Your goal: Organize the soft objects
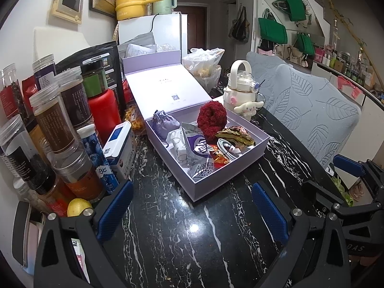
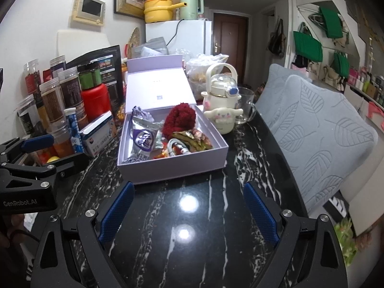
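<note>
A lilac box point(image 1: 228, 171) point(image 2: 172, 168) with its lid point(image 1: 163, 88) open stands on the black marble table point(image 1: 182, 235) point(image 2: 192, 228). Inside lie a fluffy red scrunchie point(image 1: 212, 120) point(image 2: 180, 118), a lilac drawstring pouch point(image 1: 164, 123) point(image 2: 140, 114), foil snack packets point(image 1: 198, 151) point(image 2: 144, 141), a white cable point(image 1: 228, 147) point(image 2: 176, 147) and a green-brown fabric piece point(image 1: 236, 136) point(image 2: 194, 141). My left gripper point(image 1: 192, 212) is open and empty, in front of the box. My right gripper point(image 2: 189, 212) is open and empty, also in front of the box.
Jars and bottles point(image 1: 60, 124) point(image 2: 52, 100), a red flask point(image 1: 104, 115) and a blue-white carton point(image 1: 118, 147) point(image 2: 96, 134) crowd the left. A cream character bottle point(image 1: 242, 91) point(image 2: 222, 105) and glass mug point(image 2: 246, 109) stand right of the box. Grey leaf-pattern chair backs point(image 1: 307, 110) point(image 2: 319, 129) line the right.
</note>
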Demonstrator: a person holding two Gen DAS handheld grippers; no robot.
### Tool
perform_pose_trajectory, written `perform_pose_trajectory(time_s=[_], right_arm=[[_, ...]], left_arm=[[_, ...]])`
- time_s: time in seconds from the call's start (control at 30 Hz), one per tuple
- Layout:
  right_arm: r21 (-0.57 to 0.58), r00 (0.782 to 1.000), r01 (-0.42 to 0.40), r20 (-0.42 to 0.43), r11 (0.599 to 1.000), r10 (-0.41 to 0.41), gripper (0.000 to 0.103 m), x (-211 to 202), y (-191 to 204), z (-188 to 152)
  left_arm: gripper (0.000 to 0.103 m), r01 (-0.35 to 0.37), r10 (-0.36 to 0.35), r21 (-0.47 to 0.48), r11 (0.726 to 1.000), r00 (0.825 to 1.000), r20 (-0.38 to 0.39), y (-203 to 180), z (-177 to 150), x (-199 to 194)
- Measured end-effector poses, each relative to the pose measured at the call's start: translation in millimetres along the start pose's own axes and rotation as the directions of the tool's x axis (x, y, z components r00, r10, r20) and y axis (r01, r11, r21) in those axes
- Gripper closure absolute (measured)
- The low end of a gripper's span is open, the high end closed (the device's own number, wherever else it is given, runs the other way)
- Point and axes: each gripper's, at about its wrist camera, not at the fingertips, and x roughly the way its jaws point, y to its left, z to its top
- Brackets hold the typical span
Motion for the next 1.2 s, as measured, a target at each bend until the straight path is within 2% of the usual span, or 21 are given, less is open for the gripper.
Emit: perform_pose_trajectory(time_s=[0.5,1.2], right_arm=[[-0.002,1.0,0.005,-0.015,1.0,-0.005,0.01,4.7,-0.9,-1.2],[0.017,1.0,0.019,-0.025,1.0,-0.018,0.01,12.8,-7.0,-0.5]], left_arm=[[0.002,0.025,-0.025,0.001,1.0,0.999,-0.026,-3.8,-3.1,4.3],[0.003,0.049,-0.049,0.001,0.999,0.999,-0.019,-2.7,0.5,4.6]])
